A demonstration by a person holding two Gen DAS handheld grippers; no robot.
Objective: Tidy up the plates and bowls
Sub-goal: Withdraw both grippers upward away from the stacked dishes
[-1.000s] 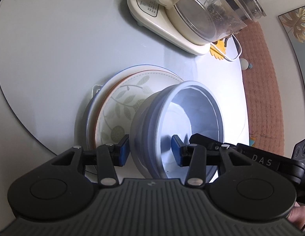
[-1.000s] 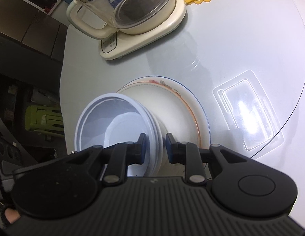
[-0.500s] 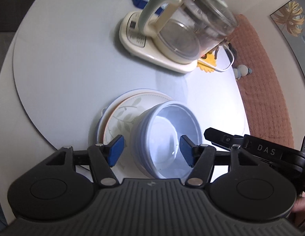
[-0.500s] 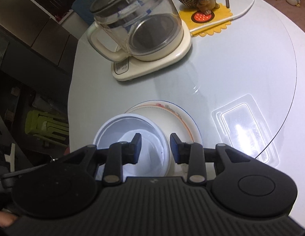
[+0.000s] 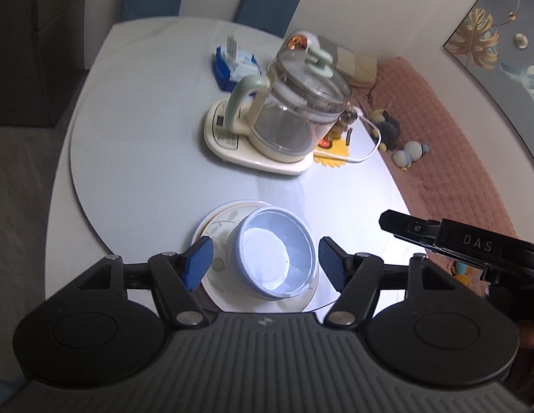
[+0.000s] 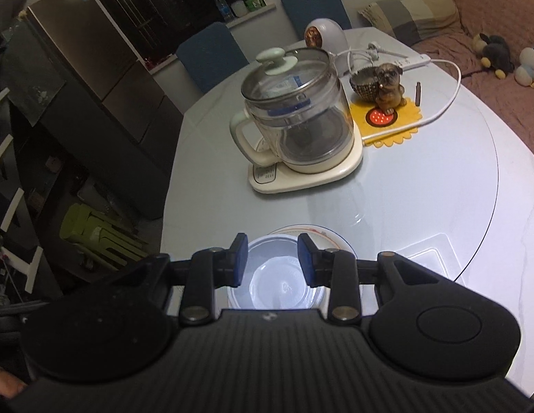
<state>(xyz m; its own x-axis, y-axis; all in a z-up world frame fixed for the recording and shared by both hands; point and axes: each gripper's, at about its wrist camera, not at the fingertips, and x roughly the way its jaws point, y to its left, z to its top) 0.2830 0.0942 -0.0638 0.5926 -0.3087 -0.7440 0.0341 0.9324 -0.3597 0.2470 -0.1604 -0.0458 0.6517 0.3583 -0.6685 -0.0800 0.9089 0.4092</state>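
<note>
A round white table (image 6: 421, 186) carries a glass kettle (image 6: 297, 120) with a pale green lid knob, seated on its cream base. Just beside it a dog figurine (image 6: 389, 86) stands on a yellow scalloped mat (image 6: 390, 120), with a white cable (image 6: 449, 96) looping around. A blue tissue box (image 5: 232, 65) sits behind the kettle. Two blue chairs (image 6: 210, 55) stand at the far edge, and plush toys (image 6: 494, 53) lie on a pink sofa
</note>
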